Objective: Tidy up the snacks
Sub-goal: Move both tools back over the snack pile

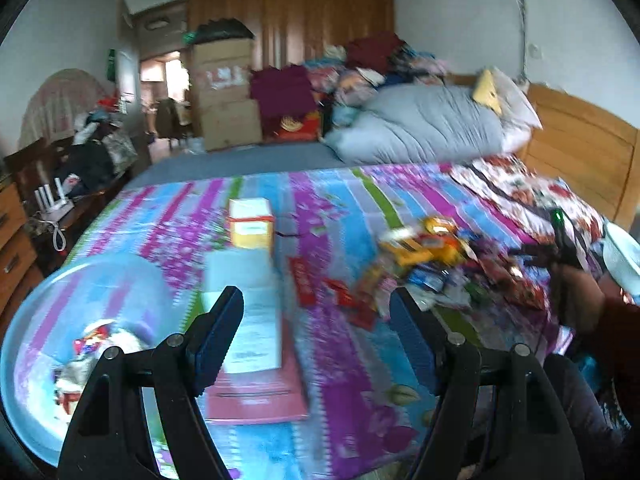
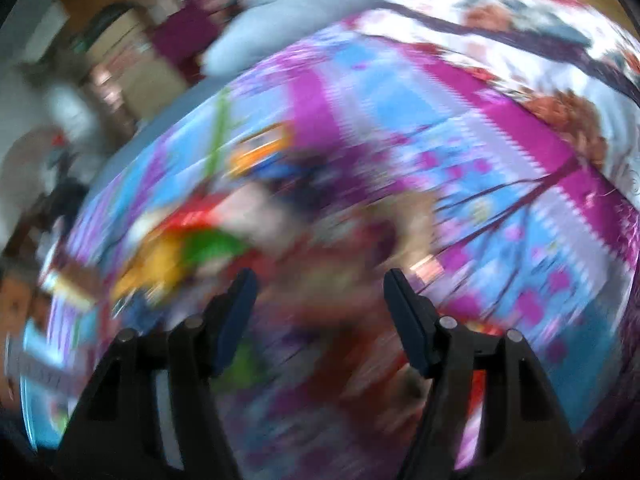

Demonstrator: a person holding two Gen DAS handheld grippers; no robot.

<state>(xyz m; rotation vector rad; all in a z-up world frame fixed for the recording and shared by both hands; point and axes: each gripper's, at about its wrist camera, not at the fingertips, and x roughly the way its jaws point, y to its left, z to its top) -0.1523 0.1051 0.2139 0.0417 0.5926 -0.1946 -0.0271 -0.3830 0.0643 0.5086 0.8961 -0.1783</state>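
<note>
A heap of mixed snack packets [image 1: 432, 256] lies on the striped bedsheet [image 1: 340, 208], right of centre in the left wrist view. To its left, a white and yellow box [image 1: 251, 222] stands behind a pale box [image 1: 248, 312] that lies on a flat pink box [image 1: 256, 396]. A see-through blue basin [image 1: 80, 300] at the lower left holds a few packets. My left gripper [image 1: 316, 294] hangs open above the boxes, holding nothing. The right wrist view is badly smeared. There, my right gripper [image 2: 320, 276] stands open over blurred snack packets [image 2: 192, 248], with nothing gripped.
A grey quilt [image 1: 424, 124] and piled clothes lie at the far end of the bed, with a wooden headboard [image 1: 580, 140] on the right. Cardboard boxes [image 1: 224, 92] and a wardrobe stand behind. A dresser [image 1: 16, 240] is on the left. A white bowl [image 1: 620, 256] is at the right edge.
</note>
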